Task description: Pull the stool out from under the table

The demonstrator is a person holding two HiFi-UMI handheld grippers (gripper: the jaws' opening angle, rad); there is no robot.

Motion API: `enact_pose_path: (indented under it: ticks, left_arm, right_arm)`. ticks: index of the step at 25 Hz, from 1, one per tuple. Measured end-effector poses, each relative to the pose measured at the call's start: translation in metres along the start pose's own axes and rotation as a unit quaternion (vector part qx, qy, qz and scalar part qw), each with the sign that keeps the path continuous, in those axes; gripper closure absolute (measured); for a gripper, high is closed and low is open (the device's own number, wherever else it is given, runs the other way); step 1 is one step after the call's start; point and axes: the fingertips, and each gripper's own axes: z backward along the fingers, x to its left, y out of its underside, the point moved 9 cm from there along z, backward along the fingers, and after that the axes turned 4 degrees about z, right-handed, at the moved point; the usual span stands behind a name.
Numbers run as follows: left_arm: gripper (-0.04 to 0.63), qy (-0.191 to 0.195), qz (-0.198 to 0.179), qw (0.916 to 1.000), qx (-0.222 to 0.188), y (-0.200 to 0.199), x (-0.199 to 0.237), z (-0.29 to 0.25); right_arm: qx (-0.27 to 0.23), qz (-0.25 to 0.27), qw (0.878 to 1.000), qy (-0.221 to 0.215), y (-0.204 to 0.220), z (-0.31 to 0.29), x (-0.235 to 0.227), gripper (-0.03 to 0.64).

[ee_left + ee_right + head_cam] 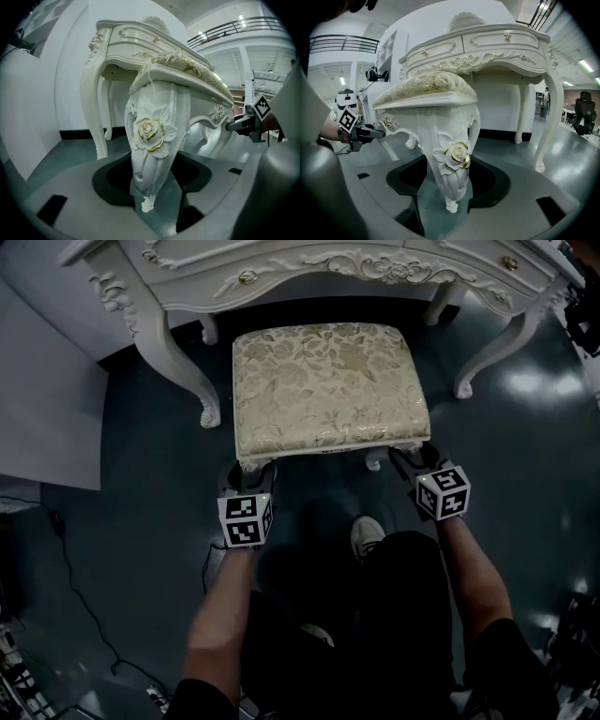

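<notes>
Grasp done, pull step: L gripper (246, 470) & R gripper (412, 457) fingers (113, 183) each clenched on a front leg (152, 140) of stool (328, 390), seat's rear edge at table (309, 263) front; next, drag both back evenly.

A white carved stool leg (449, 176) with a gold rose (458, 155) on its knee fills the middle, standing on a dark grey-green floor (506, 151) and clasped from both sides by the dark notched jaws of the right gripper (445, 202). Above it the stool (436, 99) carries a cream, gold-patterned cushion (424, 84), and behind stands a white dressing table (487, 44) with gold-trimmed drawers and curved legs. At far left the left gripper (380, 133), bearing a black-and-white marker cube (348, 119), reaches to the stool's other front corner; a black office chair (585, 110) sits far right.
</notes>
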Motion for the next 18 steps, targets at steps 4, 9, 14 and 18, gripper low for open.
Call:
enact_pose_path:
  ticks: [4,9,14,18]
  left_arm:
    - [0.345,-0.001,-0.001,1.0000,0.001,-0.0012,-0.0002,0.0006]
    - [0.345,0.001,0.000,1.0000,0.006,-0.0025,0.0006,0.0013]
    - [0.345,-0.002,0.006,0.9999,0.011,-0.0009,-0.0006,0.0018]
    - [0.345,0.003,0.005,0.9998,0.018,-0.0008,-0.0002,0.0017]
  right_arm:
    - [0.001,0.001,1.000,-0.001,-0.0011,0.0002,-0.0001,0.325]
    - [-0.002,0.000,1.000,-0.001,-0.0047,0.0007,0.0008,0.325]
    - [0.004,0.002,1.000,-0.004,-0.0067,-0.0019,-0.0006,0.325]
    - [0.011,0.001,1.000,-0.006,-0.0065,-0.0006,0.0005,0.325]
